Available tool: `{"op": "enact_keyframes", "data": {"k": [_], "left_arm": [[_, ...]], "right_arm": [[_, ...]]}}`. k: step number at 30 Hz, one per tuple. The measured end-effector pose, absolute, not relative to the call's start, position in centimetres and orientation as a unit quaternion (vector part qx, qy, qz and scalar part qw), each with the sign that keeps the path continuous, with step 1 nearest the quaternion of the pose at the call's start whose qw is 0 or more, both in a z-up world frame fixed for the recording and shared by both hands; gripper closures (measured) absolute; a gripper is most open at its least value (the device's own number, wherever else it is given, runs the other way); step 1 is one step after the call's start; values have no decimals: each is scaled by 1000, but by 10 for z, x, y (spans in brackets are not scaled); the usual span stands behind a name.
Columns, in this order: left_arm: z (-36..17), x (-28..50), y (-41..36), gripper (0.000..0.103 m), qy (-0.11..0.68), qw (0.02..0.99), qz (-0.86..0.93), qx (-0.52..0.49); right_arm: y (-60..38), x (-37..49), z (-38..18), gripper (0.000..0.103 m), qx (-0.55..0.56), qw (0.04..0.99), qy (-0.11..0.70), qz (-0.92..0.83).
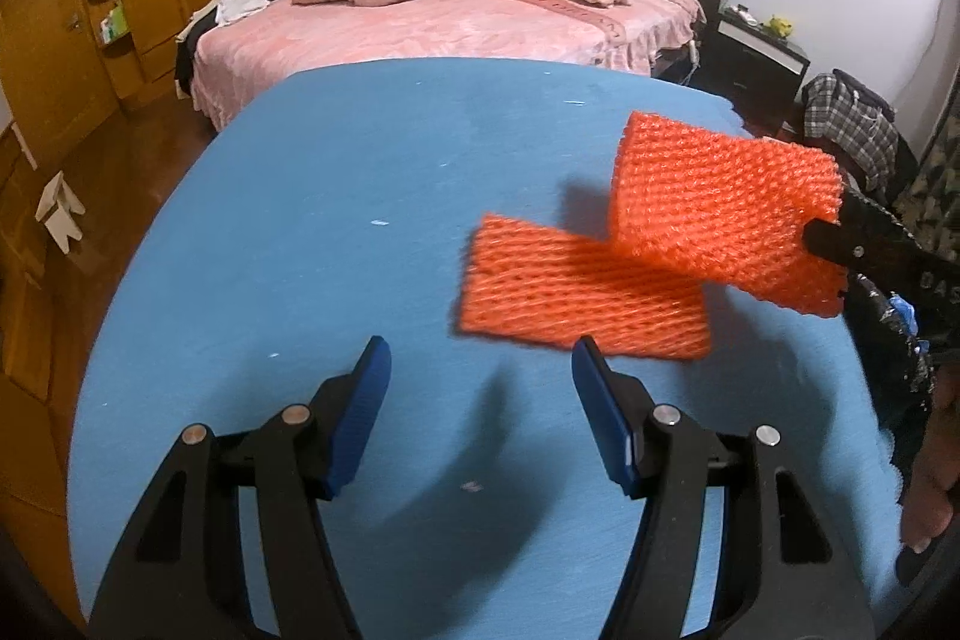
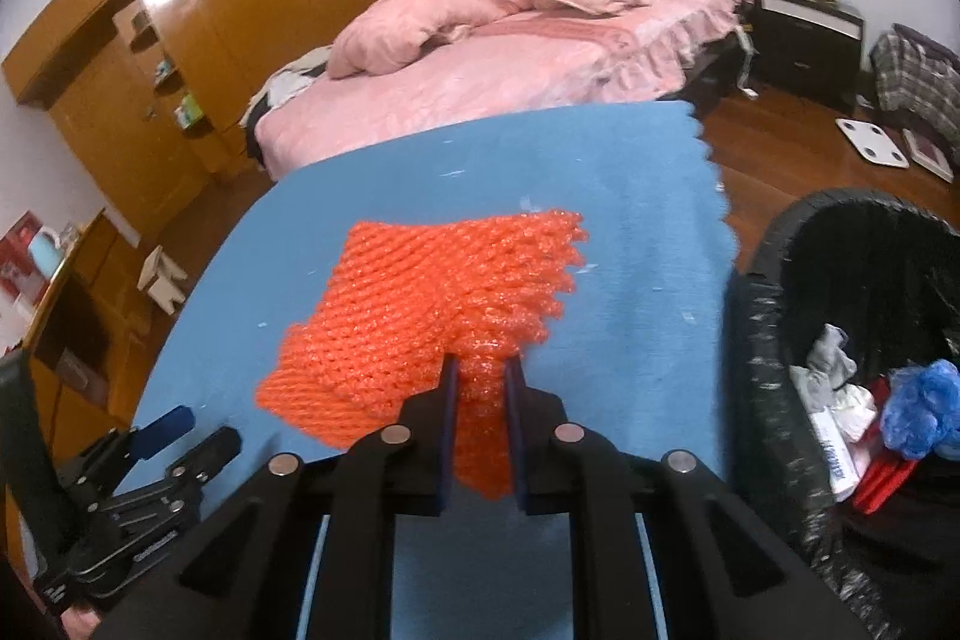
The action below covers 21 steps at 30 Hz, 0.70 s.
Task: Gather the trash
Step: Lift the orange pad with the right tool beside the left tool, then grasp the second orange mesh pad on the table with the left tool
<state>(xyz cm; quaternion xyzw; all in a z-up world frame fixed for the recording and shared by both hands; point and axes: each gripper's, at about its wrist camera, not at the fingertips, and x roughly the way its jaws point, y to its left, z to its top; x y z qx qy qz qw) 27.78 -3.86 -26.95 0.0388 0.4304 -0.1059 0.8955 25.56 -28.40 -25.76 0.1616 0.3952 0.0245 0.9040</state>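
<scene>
Two orange foam nets are in view. One orange net [image 1: 576, 292] lies flat on the blue table cloth [image 1: 336, 196], just ahead and right of my left gripper [image 1: 480, 364], which is open and empty above the cloth. My right gripper [image 2: 480, 376] is shut on the other orange net [image 2: 420, 316] and holds it lifted above the cloth; this held net also shows in the left wrist view [image 1: 726, 208]. A black-lined trash bin [image 2: 774, 328] stands at the table's right edge, holding crumpled paper and a blue wad.
A bed with pink bedding [image 1: 456, 4] stands behind the table. Wooden wardrobes [image 2: 198, 22] line the left wall. A dark nightstand [image 2: 804, 34], a white scale [image 2: 873, 142] and a plaid bag [image 2: 918, 76] sit on the wooden floor at the right.
</scene>
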Motion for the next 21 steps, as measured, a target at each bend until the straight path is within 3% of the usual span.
{"op": "enact_keyframes", "data": {"k": [16,21], "left_arm": [[-294,302,-128,41,447,877,-166,53],[-309,307,-135,34,455,873,-163,64]], "right_arm": [[-337,266,-287,88,184,899,396,-37],[-341,264,-293,88,188,896,402,-33]]}}
